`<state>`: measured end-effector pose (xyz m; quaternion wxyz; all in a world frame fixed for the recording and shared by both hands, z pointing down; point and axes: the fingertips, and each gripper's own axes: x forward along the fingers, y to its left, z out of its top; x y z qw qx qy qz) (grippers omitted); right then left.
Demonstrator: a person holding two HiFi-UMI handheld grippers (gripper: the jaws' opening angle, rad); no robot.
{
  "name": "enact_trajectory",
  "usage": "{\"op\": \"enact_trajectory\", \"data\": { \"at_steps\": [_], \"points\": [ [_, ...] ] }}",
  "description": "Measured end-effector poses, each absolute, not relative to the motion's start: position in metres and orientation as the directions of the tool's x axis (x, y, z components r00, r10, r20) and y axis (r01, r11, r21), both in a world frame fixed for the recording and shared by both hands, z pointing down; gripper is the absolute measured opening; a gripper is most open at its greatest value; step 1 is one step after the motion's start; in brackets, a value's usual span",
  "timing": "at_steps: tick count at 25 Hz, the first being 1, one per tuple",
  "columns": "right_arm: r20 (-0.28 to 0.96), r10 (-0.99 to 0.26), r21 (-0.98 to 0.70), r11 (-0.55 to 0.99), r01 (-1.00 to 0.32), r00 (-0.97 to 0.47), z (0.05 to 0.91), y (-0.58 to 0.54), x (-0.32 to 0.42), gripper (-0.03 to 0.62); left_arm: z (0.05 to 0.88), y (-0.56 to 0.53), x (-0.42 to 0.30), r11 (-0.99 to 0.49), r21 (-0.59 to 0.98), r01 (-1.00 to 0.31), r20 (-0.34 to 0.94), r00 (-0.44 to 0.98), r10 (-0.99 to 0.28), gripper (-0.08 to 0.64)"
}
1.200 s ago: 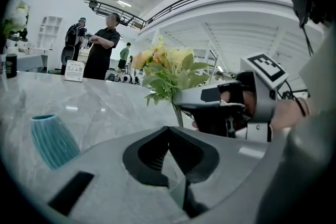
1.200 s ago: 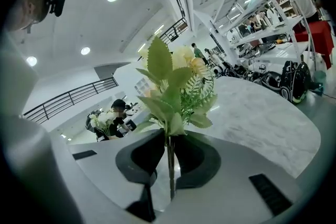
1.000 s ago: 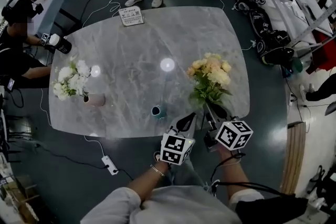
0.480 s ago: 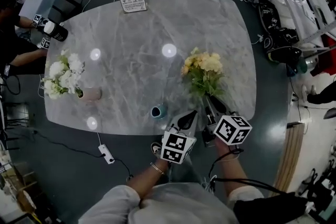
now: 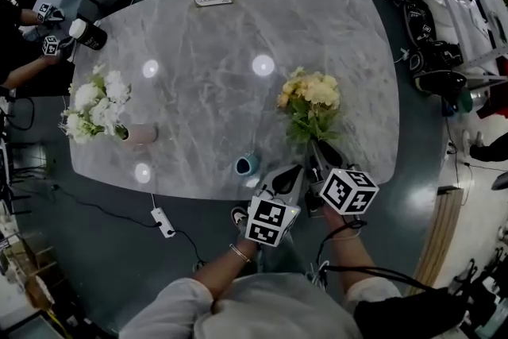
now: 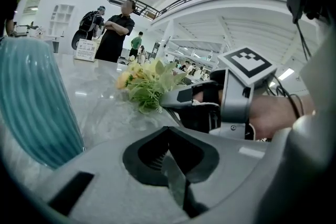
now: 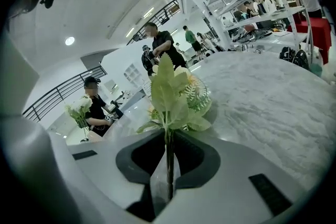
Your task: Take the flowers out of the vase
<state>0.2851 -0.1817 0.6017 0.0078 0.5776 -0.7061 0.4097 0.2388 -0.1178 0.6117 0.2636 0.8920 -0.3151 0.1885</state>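
Lowered a little since a second ago, the yellow flowers [image 5: 311, 101] hang over the worktop [image 5: 198, 52] by its near edge, toward the right corner, with their stems in the right claw [image 5: 324, 155]. The teal vase [image 5: 246, 165] stands apart from them at the near edge, just beside the left claw [image 5: 286, 177]. Left gripper view: jaws together on nothing, vase at left. Right gripper view: jaws clamped on a green stem.
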Motion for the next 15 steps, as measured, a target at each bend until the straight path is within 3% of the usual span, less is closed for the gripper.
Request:
{"op": "enact_trajectory", "data": {
  "at_steps": [15],
  "points": [
    [0.591,-0.724,-0.519,-0.005,-0.855,-0.355,0.619,-0.180,0.275,0.052,0.610,-0.115,0.232,-0.655,0.347,-0.671,0.518,0.720,-0.463,0.011]
  ]
}}
